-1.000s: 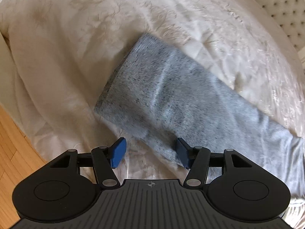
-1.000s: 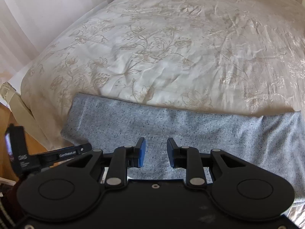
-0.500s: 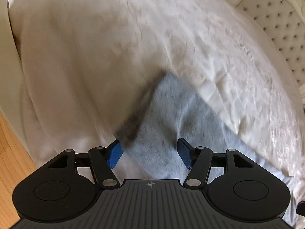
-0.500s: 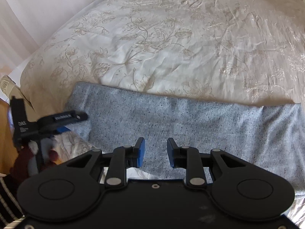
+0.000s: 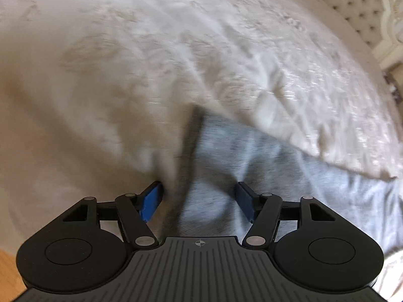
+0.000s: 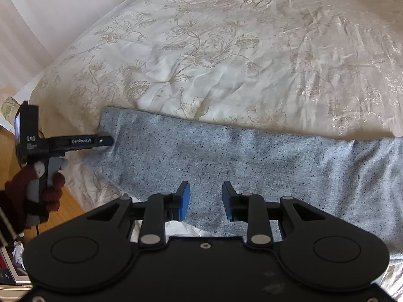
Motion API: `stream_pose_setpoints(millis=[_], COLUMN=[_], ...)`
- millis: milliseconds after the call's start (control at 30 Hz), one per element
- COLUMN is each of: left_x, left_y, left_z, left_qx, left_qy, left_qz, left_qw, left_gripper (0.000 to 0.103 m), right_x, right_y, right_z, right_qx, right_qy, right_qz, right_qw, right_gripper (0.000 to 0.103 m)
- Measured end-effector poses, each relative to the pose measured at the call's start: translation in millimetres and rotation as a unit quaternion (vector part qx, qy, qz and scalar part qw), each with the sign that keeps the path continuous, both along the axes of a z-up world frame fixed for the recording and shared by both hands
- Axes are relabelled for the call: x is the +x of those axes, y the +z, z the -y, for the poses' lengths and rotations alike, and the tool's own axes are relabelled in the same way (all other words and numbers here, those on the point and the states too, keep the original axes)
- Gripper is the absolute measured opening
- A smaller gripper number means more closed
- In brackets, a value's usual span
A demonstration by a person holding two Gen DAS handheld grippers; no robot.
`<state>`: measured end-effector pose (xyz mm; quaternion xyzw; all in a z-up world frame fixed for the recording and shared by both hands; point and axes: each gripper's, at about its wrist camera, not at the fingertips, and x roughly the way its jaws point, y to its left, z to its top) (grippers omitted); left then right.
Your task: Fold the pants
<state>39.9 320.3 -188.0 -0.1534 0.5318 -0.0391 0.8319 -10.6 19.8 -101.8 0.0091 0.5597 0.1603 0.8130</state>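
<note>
The grey speckled pants (image 6: 239,161) lie folded lengthwise as a long band along the near edge of the bed. In the blurred left wrist view the pants' cuff end (image 5: 226,156) lies between the open jaws of my left gripper (image 5: 199,200), with the left pad outside the cuff's edge. The left gripper also shows in the right wrist view (image 6: 100,141), touching the cuff end. My right gripper (image 6: 205,200) is open and hovers over the pants' near edge around mid-length.
The bed wears a cream floral bedspread (image 6: 226,50). A tufted headboard (image 5: 357,2) stands at the far right. Wooden floor (image 6: 68,201) lies beyond the bed's left corner. A white wall (image 6: 50,12) is at the back left.
My left gripper has moved forward to the cuff end, which now sits between its open jaws. My right gripper has barely shifted over the pants.
</note>
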Motion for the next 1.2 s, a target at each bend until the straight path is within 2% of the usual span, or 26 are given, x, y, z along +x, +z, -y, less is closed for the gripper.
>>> stream_pose_setpoints(millis=[33, 133, 267, 333, 400, 467, 567, 700, 800, 900, 933, 967, 1033, 1200], left_x=[1, -2, -13, -17, -17, -13, -1, 13, 13, 3, -1, -5, -8, -2], left_y=[1, 3, 11, 17, 18, 14, 5, -2, 1, 6, 8, 11, 14, 28], left_z=[3, 12, 10, 13, 18, 20, 17, 18, 27, 40, 46, 51, 53, 33], left_qx=[-0.002, -0.003, -0.067, -0.084, -0.071, -0.037, 0.000, 0.004, -0.024, -0.067, -0.062, -0.046, -0.017, -0.007], left_qy=[-0.007, -0.025, -0.052, -0.078, -0.091, -0.088, -0.055, -0.032, -0.063, -0.105, -0.117, -0.122, -0.108, -0.039], left_qz=[-0.002, 0.003, 0.005, 0.009, 0.012, 0.012, 0.016, 0.016, 0.013, 0.003, 0.003, 0.006, 0.006, 0.010], left_qw=[1.0000, 0.9997, 0.9964, 0.9934, 0.9933, 0.9954, 0.9984, 0.9993, 0.9977, 0.9922, 0.9912, 0.9914, 0.9940, 0.9991], left_gripper=[0.067, 0.067, 0.064, 0.064, 0.064, 0.064, 0.062, 0.063, 0.062, 0.052, 0.043, 0.030, 0.018, 0.012], right_x=[0, 0, 2, 5, 8, 12, 17, 21, 23, 24, 24, 24, 26, 36], right_y=[-1, -4, -8, -10, -12, -14, -15, -15, -17, -23, -26, -29, -37, -60], right_z=[1, 3, 4, 3, 3, 1, -4, -7, -5, 0, 2, 4, 7, 3], right_qx=[0.000, 0.000, 0.003, 0.005, 0.008, 0.013, 0.013, 0.016, 0.014, 0.012, 0.013, 0.013, 0.018, 0.018], right_qy=[-0.002, -0.011, -0.024, -0.031, -0.036, -0.039, -0.036, -0.033, -0.038, -0.051, -0.055, -0.062, -0.072, -0.070], right_qz=[-0.002, -0.008, -0.016, -0.019, -0.023, -0.027, -0.027, -0.026, -0.030, -0.039, -0.043, -0.047, -0.057, -0.069], right_qw=[1.000, 1.000, 1.000, 0.999, 0.999, 0.999, 0.999, 0.999, 0.999, 0.998, 0.997, 0.997, 0.996, 0.995], right_gripper=[0.031, 0.031, 0.031, 0.032, 0.032, 0.032, 0.032, 0.034, 0.034, 0.034, 0.034, 0.034, 0.034, 0.008])
